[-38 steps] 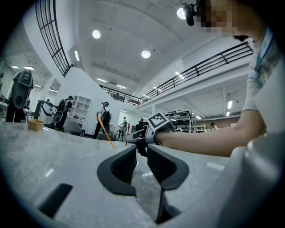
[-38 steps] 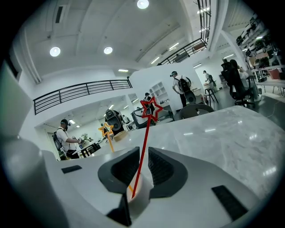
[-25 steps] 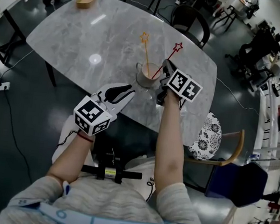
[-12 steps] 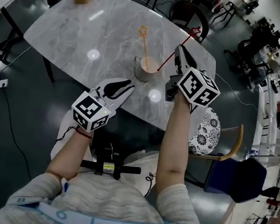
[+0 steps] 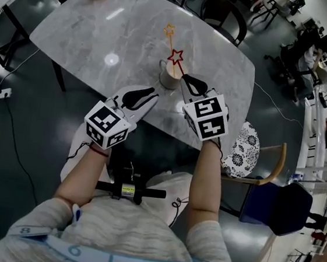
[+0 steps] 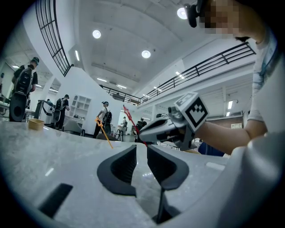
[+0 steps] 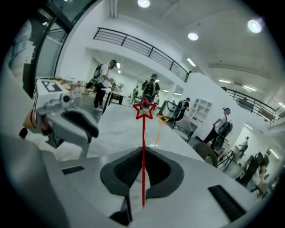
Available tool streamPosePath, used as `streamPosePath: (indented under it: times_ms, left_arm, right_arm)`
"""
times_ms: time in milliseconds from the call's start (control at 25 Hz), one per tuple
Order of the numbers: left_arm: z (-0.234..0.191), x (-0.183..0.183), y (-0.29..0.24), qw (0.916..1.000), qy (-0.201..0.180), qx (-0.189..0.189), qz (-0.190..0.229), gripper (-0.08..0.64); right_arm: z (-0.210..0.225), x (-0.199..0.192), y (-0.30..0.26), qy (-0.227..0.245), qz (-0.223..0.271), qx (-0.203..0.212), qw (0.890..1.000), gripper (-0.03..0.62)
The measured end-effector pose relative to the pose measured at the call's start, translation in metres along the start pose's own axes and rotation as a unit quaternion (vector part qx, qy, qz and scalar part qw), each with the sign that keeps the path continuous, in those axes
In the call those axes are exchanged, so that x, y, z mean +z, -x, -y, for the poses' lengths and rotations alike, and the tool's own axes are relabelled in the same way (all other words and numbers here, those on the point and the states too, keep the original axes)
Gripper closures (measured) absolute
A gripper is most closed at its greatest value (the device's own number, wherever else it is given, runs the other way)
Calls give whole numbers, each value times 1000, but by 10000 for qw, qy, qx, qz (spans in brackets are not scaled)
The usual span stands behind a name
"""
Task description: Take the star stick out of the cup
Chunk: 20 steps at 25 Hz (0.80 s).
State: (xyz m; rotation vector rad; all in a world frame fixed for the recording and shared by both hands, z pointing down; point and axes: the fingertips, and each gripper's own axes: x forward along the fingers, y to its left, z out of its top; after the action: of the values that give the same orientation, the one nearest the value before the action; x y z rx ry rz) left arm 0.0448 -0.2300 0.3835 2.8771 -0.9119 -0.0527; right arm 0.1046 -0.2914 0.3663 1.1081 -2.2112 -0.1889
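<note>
now one cup (image 5: 167, 78), one orange stick (image 5: 170, 35) — right tongs (image 7: 143, 171) clamp one red stick (image 7: 143, 138), left tongs (image 6: 141, 156) narrow.

Red star stick (image 7: 143, 133): thin red rod, open five-point star outline on top; clamped low on rod between jaws of right hand-held gripper (image 7: 143, 156), lifted clear of cup, star end up, seen above cup rim from head view

Cup (image 5: 168, 78): small, pale, round, upright on grey marble worktop (image 5: 103, 38); orange star stick (image 5: 171, 43) leans inside
</note>
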Motion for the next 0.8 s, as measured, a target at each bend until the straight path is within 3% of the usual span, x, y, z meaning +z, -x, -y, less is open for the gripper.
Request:
streamPosePath:
  times_ms: [200,360,800]
  left_arm:
    - [1,-2,3,10000,9,29,-25,491]
    - [0,-4,5,10000,34,48,-68,491]
    - [-1,-16,2,9996,119,9,-238,491]
  right_arm:
    - [-49,-43,-28,1018,-725,615,9902,571]
    - [-69,-70,-43,1346,-1038,899,9813,571]
    - [-79,-76,-45,544,-721,1139,9894,566]
